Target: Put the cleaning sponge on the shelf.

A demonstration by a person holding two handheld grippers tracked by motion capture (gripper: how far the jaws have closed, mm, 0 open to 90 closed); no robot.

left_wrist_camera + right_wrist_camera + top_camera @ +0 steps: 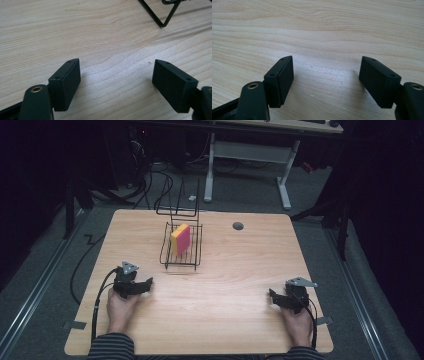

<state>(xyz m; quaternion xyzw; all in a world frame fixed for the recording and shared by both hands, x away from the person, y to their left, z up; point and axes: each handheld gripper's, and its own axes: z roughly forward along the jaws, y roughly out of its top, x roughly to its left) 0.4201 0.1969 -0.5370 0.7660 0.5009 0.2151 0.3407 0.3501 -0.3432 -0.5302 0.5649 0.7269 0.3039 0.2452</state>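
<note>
A yellow and pink sponge (180,239) stands on edge inside a black wire rack (181,256) at the back middle of the wooden table (225,285). My left gripper (145,285) rests near the table's left front, held by a hand, jaws pointing right toward the middle. It is open with bare wood between its fingers (65,82). A corner of the wire rack (162,15) shows at the top of the left gripper view. My right gripper (273,296) lies near the right front, jaws pointing left. It is open over bare wood, fingers (280,80) wide apart.
A round grey grommet (238,226) sits in the table's back right. Cables trail from both grippers off the front edges. Behind the table stand a white desk frame (250,155) and dark equipment on the floor.
</note>
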